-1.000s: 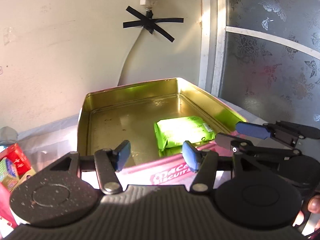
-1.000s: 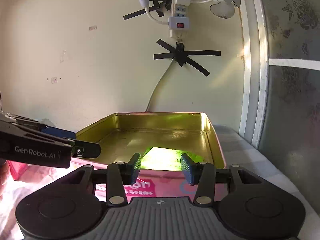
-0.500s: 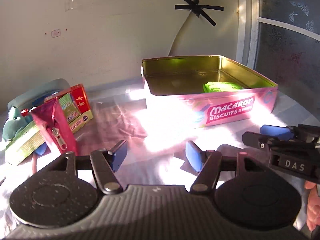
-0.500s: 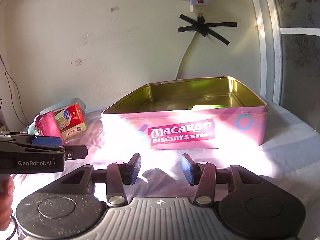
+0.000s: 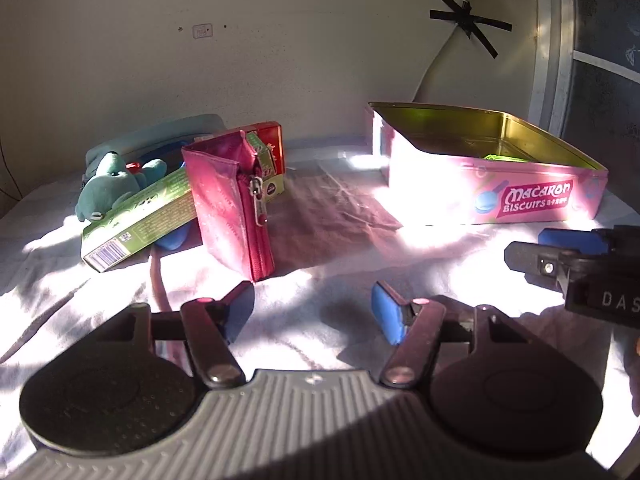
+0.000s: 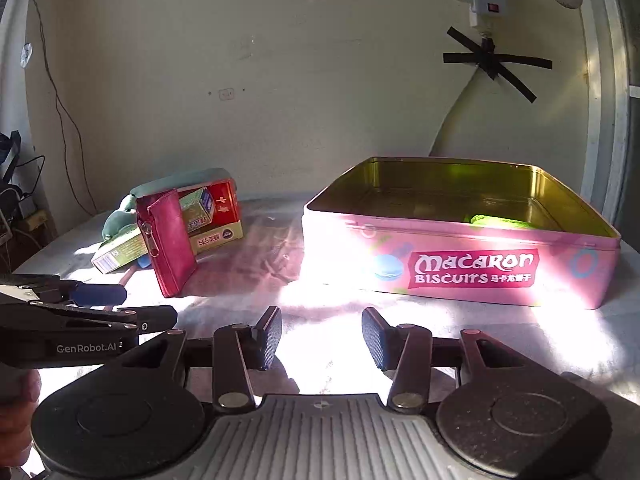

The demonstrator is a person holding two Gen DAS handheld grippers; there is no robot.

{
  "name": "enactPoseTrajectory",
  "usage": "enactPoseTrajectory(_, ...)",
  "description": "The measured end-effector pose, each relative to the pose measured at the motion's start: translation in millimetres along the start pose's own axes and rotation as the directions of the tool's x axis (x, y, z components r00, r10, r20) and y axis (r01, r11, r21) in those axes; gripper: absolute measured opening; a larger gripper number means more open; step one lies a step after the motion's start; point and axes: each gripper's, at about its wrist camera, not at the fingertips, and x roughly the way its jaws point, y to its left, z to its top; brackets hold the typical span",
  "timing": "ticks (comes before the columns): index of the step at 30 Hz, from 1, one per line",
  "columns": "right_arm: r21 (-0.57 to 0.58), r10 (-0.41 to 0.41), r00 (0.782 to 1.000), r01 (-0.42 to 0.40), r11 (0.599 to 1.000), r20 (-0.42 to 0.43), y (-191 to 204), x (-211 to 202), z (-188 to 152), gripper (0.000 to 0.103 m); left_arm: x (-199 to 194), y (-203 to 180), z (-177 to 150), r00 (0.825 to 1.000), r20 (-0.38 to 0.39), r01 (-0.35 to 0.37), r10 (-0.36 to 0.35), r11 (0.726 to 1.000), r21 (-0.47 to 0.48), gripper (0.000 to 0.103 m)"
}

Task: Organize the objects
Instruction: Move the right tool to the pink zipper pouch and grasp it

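Jaws of left gripper (image 5: 312,312) and right gripper (image 6: 322,338) stand apart, holding nothing, above the surface (image 5: 328,248) before the tin (image 6: 460,268).

A biscuit tin (image 6: 460,272) is set toward the right side of the cloth-covered desk (image 6: 248,256), near the back wall, with a packet (image 6: 498,221) lying inside it by the front wall. Well apart, toward the left back edge, a zip pouch (image 5: 230,204) is stood upright before a heap of cartons (image 5: 136,220) and a plush toy (image 5: 110,184).
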Motion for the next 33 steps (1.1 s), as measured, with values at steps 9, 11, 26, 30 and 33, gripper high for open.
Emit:
enactPoseTrajectory(9,-0.118,0.06,0.997,-0.064,0.991,-0.042,53.9,21.5,3.8,0.039,-5.4,59.9,-11.9,0.995,0.03,-0.089,0.091,0.994,-0.07,0.067)
enactPoseTrajectory(11,-0.14,0.071,0.996,-0.078,0.987,-0.051,65.0,26.7,4.5,0.039,-3.3,75.6,-14.3,0.992,0.025,-0.117,0.12,0.989,-0.092,0.067)
enactPoseTrajectory(26,-0.271,0.159,0.987,-0.154,0.95,-0.001,134.0,72.5,62.8,0.039,8.8,143.9,-26.8,0.993,-0.015,-0.117,0.117,0.95,-0.29,0.066)
enactPoseTrajectory(30,-0.277,0.149,0.988,-0.155,0.948,-0.041,141.5,97.8,72.4,0.039,9.5,144.8,-27.1,0.994,-0.015,-0.108,0.108,0.95,-0.292,0.066)
enactPoseTrajectory(33,-0.182,0.202,0.976,-0.214,0.96,-0.083,130.3,111.7,75.3,0.018,10.6,147.3,-27.2,0.995,-0.018,-0.101,0.1,0.95,-0.297,0.066)
